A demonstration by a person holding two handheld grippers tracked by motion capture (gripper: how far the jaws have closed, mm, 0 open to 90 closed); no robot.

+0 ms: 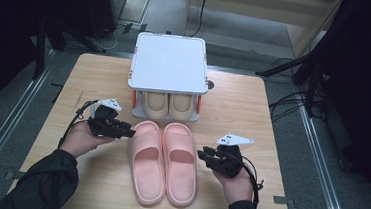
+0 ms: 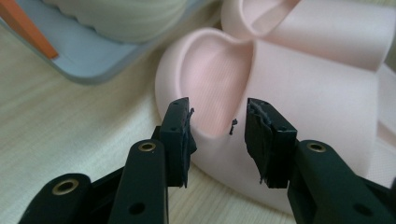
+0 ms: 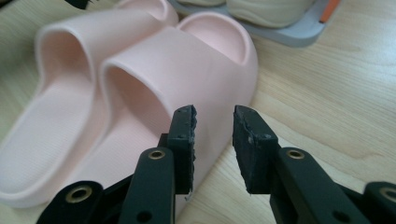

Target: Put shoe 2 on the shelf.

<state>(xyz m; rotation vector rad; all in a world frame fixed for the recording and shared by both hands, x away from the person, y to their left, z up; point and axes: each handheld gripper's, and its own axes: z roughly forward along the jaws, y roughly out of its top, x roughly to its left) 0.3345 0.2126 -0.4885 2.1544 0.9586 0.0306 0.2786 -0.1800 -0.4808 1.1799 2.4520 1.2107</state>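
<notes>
Two pink slippers lie side by side on the wooden table (image 1: 100,78), toes toward the rack: the left slipper (image 1: 147,161) (image 2: 299,84) (image 3: 51,121) and the right slipper (image 1: 181,164) (image 3: 187,60). My left gripper (image 1: 130,130) (image 2: 218,135) is at the left slipper's toe end on its outer side, open, with the toe rim just beyond the tips and no pad pressing on it. By the right slipper's outer edge, my right gripper (image 1: 202,153) (image 3: 214,140) is also open, with nothing in its grip.
A small two-level rack (image 1: 169,63) with a white top and orange posts stands behind the pink pair; its grey base (image 2: 93,60) (image 3: 289,32) carries a beige pair of slippers (image 1: 168,104). Bare wood lies to either side of the slippers. Cables and dark stands surround the table.
</notes>
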